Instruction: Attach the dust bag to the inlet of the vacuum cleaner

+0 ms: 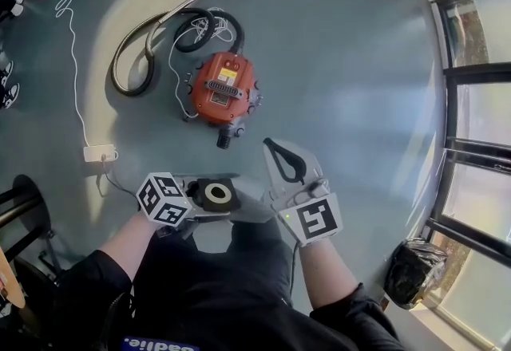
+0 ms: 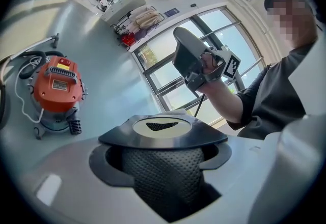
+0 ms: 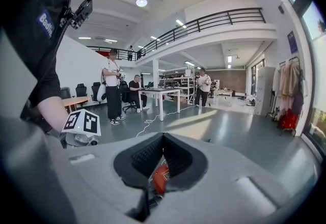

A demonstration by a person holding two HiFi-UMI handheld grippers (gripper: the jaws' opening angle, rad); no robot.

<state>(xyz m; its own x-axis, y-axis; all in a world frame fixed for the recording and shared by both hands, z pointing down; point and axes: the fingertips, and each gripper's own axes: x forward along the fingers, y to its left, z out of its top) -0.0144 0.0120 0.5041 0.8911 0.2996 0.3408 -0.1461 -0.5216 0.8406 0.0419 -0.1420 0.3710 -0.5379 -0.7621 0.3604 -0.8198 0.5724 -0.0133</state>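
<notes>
Left tongs [image 2: 163, 164] forward, clamping dust bag [image 2: 162, 127]

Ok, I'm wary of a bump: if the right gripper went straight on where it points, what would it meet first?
Probably the orange vacuum cleaner, seen past the tips of the shut right gripper; how far is unclear.

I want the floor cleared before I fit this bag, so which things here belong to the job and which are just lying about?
For the job:
- dust bag
- vacuum
- hose

Lying about:
- power strip
- white cable
- black sack
</notes>
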